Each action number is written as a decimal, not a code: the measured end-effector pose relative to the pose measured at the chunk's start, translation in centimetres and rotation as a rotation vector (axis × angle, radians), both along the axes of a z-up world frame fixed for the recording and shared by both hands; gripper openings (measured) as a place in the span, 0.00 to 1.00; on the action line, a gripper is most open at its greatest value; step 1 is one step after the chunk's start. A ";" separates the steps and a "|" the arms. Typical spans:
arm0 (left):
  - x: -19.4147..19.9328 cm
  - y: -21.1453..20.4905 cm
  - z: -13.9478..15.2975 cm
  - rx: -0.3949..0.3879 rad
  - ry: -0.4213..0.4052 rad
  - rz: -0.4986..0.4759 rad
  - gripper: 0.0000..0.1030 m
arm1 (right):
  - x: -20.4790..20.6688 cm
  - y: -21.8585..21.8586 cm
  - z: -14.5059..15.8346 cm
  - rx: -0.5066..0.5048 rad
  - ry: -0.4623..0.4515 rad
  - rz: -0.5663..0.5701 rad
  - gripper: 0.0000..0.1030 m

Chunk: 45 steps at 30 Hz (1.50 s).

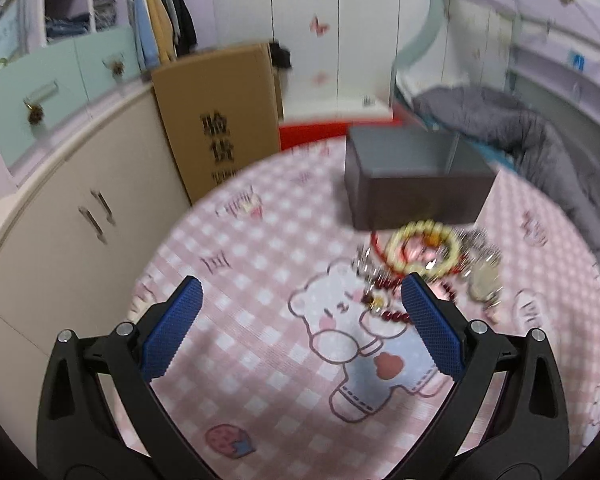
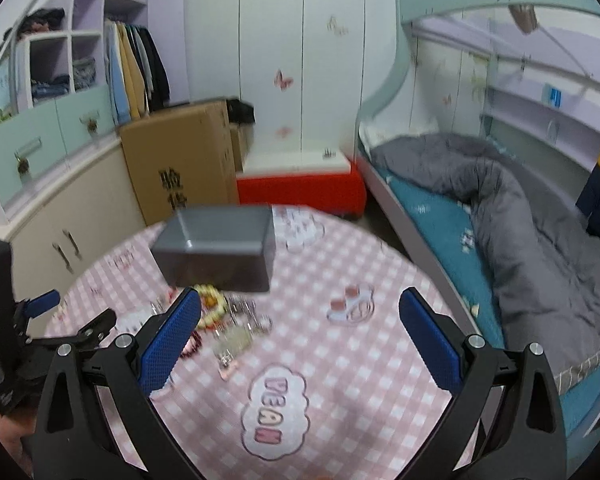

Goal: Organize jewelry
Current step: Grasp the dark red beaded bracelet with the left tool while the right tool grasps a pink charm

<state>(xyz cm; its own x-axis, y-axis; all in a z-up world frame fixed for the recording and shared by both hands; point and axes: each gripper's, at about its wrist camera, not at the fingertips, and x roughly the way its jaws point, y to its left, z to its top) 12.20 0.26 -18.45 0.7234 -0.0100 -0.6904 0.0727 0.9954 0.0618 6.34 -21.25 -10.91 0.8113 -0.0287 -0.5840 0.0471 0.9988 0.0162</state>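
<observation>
**Status: Sorting Not Started**

While both grippers stand wide and empty, we judge nothing is stowed yet. We count one grey box (image 1: 416, 176), apparently empty, beyond the left gripper (image 1: 302, 308) fingertips. One jewelry pile (image 1: 428, 268) lies at its right fingertip: one yellow bead bracelet (image 1: 422, 250), one red strand, uncountable silver pieces. The right gripper (image 2: 300, 320) hovers with the pile at its left fingertip.

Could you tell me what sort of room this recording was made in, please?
Most likely a child's bedroom: a bunk bed with a rumpled grey duvet, clothes hanging in an open wardrobe, and butterfly-decorated white wardrobe doors.
</observation>
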 end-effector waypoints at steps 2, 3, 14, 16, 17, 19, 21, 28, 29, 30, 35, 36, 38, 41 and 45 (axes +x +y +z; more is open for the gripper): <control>1.1 -0.2 -1.2 0.000 0.039 -0.006 0.95 | 0.4 -0.2 -1.2 0.009 0.032 0.000 0.93; 1.3 -0.3 -1.6 0.006 0.048 -0.007 0.95 | 0.6 -0.2 -1.6 0.010 0.047 0.002 0.93; 3.3 -1.9 -4.2 -0.024 0.141 -0.149 0.42 | 2.0 -1.3 -6.6 0.049 0.192 0.021 0.93; 2.9 -2.6 -4.0 -0.020 0.133 -0.193 0.19 | 1.7 -1.6 -7.2 0.074 0.214 0.028 0.93; 2.6 -2.8 -4.0 -0.026 0.133 -0.202 0.10 | 1.6 -1.6 -7.3 0.084 0.219 0.035 0.93; 2.1 -2.8 -3.8 -0.053 0.132 -0.211 0.08 | 1.6 -1.5 -7.3 0.087 0.225 0.051 0.93; 1.4 -2.1 -3.3 -0.121 0.119 -0.211 0.08 | 1.6 -1.3 -7.4 0.088 0.233 0.072 0.93; -1.3 -0.7 -0.3 -0.199 0.034 -0.224 0.08 | 2.1 0.8 -7.9 0.096 0.254 0.156 0.93; -1.8 -0.5 0.2 -0.212 0.021 -0.227 0.08 | 2.2 1.1 -8.0 0.094 0.255 0.166 0.93; -2.1 -0.2 0.6 -0.221 0.011 -0.233 0.08 | 2.2 1.4 -8.1 0.090 0.256 0.175 0.93; -3.7 0.4 2.7 -0.248 -0.058 -0.269 0.08 | 2.5 2.5 -8.5 0.081 0.265 0.204 0.93; -4.1 0.5 3.1 -0.248 -0.069 -0.274 0.08 | 2.6 2.6 -8.5 0.079 0.262 0.210 0.93; -4.5 0.7 3.8 -0.256 -0.084 -0.278 0.08 | 3.0 2.9 -8.5 0.075 0.252 0.221 0.90; -4.9 0.8 4.4 -0.252 -0.103 -0.276 0.08 | 4.2 3.4 -8.8 0.086 0.259 0.236 0.77; -5.0 1.0 4.2 -0.253 -0.098 -0.268 0.08 | 5.4 4.5 -10.2 0.067 0.301 0.272 0.44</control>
<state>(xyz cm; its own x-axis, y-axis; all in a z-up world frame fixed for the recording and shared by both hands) 7.25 1.22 -14.21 0.7341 -0.3693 -0.5698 0.3387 0.9265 -0.1640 11.73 -16.73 -21.11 0.5763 0.2099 -0.7898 -0.2062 0.9725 0.1080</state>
